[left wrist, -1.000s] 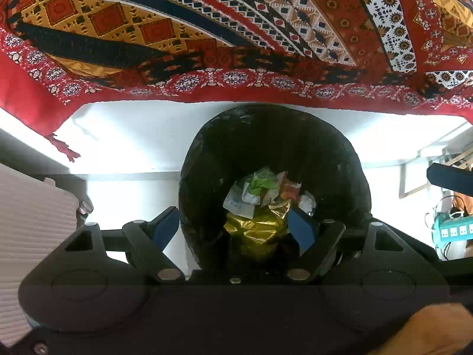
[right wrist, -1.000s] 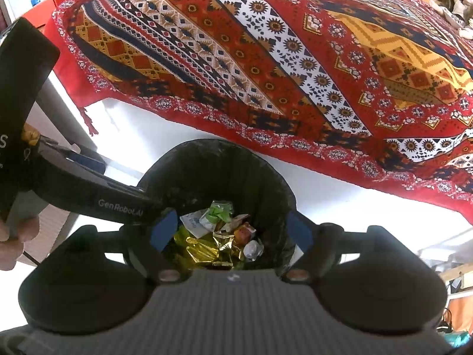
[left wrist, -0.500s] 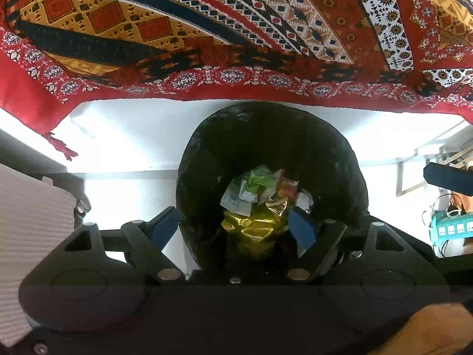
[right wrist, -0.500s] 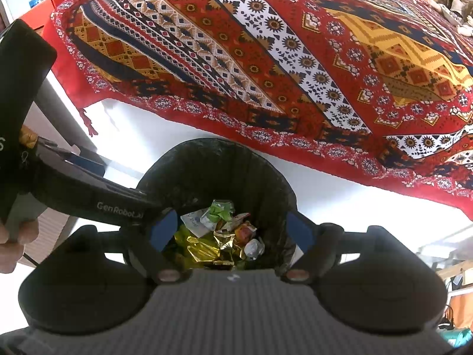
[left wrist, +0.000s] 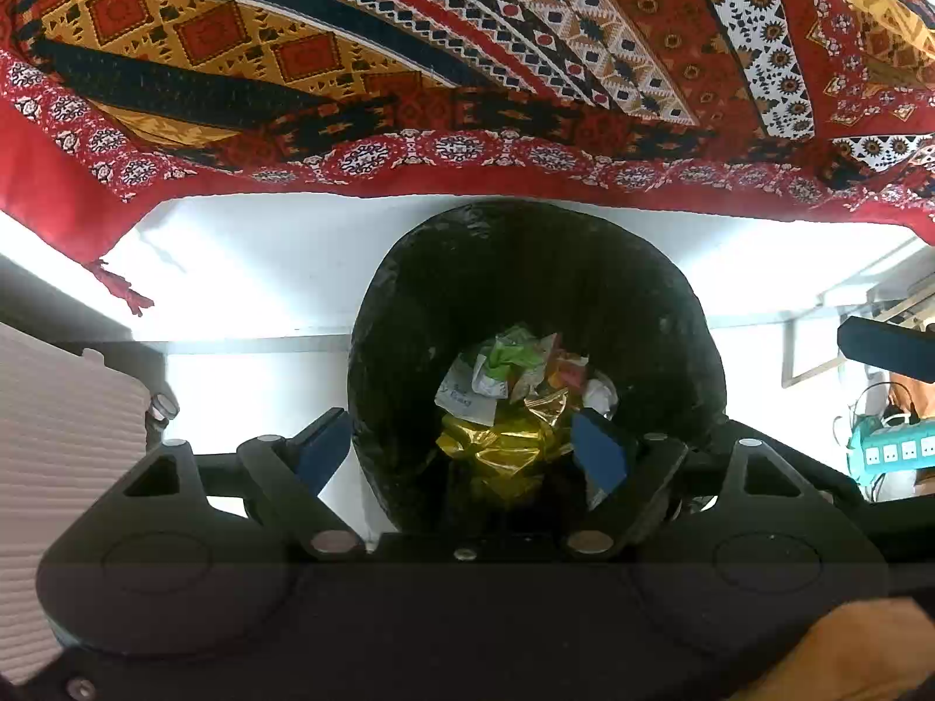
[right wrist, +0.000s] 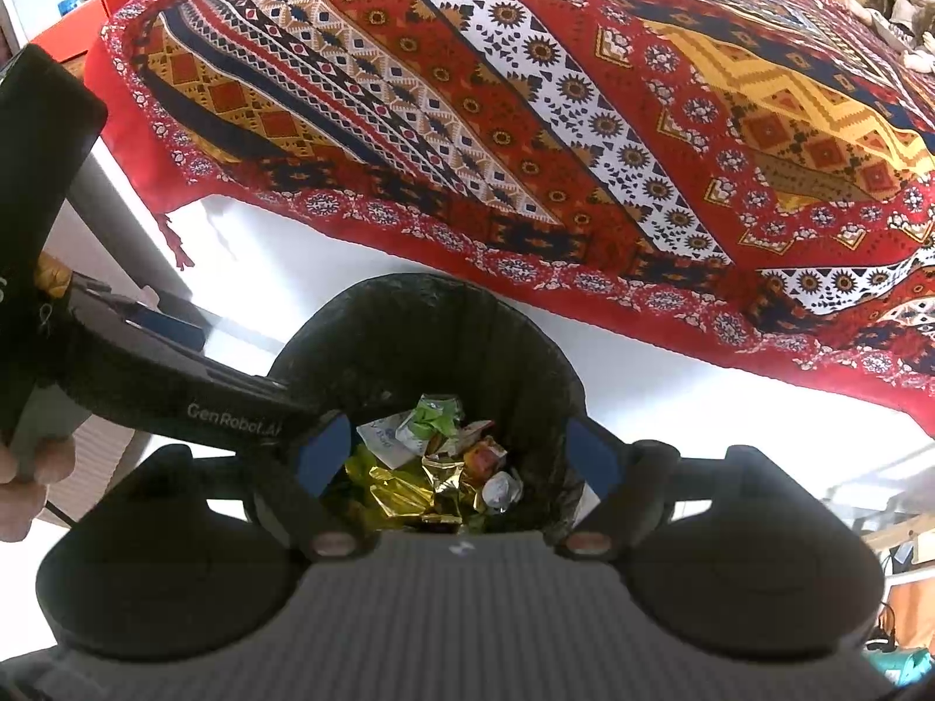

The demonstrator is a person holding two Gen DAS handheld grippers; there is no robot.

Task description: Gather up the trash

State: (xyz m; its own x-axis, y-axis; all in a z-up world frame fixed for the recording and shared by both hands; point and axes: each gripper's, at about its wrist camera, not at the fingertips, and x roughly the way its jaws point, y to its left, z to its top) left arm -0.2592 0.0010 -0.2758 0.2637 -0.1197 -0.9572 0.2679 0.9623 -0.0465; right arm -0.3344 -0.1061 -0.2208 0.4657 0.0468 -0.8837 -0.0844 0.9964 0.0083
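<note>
One black-lined bin (right wrist: 426, 344) stood on the floor just beside the patterned red cloth (right wrist: 526, 117), holding a heap of trash (right wrist: 432, 467) (one gold foil wrapper, one green, several white). Both tools hung above its mouth: the left gripper (left wrist: 461, 453) and right gripper (right wrist: 459, 455) each had jaws spread and empty. "GenRobot.AI" was printed on the left tool's side.

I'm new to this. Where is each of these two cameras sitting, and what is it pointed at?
Left wrist: rides on the left tongs, looking down into the black bin; open blue-tipped fingers show, a hand at bottom right.
Right wrist: rides on the right tongs, looking down into the same bin; open fingers, the left tongs and a hand show.
Shared: the bin, its gold foil wrapper, the patterned red cloth.
</note>
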